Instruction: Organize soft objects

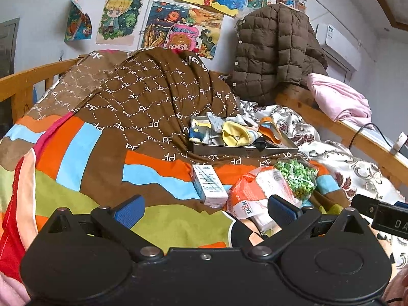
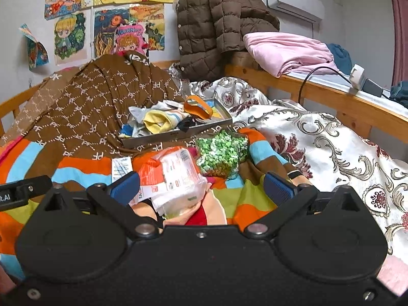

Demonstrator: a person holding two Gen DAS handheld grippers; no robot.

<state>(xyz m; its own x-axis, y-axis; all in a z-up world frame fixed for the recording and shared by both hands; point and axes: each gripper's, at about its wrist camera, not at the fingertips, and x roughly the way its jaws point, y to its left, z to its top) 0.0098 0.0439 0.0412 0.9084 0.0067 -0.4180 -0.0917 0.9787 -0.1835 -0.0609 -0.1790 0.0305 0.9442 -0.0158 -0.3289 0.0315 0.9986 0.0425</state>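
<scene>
Left gripper (image 1: 205, 210): your blue pads stand wide apart with nothing between them, low over the striped quilt (image 1: 84, 153).
Right gripper (image 2: 201, 187): also spread wide and holding nothing; the orange-and-white packet (image 2: 176, 176) lies just ahead, between the fingers' lines but untouched.
Landmark: take the grey tray (image 1: 244, 150) on the bed as your reference.
Soft objects: the heap of socks (image 1: 234, 132) fills the tray, a yellow one on top and an orange-edged one tilted at the tray's right end.
Near side of tray: a small white box (image 1: 209, 186), the packet and a clear bag of green pieces (image 2: 221, 153) crowd the quilt just beside the tray's front wall.
Left of tray: the brown PF-printed blanket (image 1: 153, 94) rises in a mound touching the tray; beyond it you have open quilt.
Right of tray: the floral cover (image 2: 318, 140) slopes to the wooden bed rail (image 2: 357, 99), where a black cable (image 2: 313, 76) hangs.
Behind tray: a brown quilted jacket (image 1: 272, 51) and pink cloth (image 2: 285, 51) hang on the rail.
</scene>
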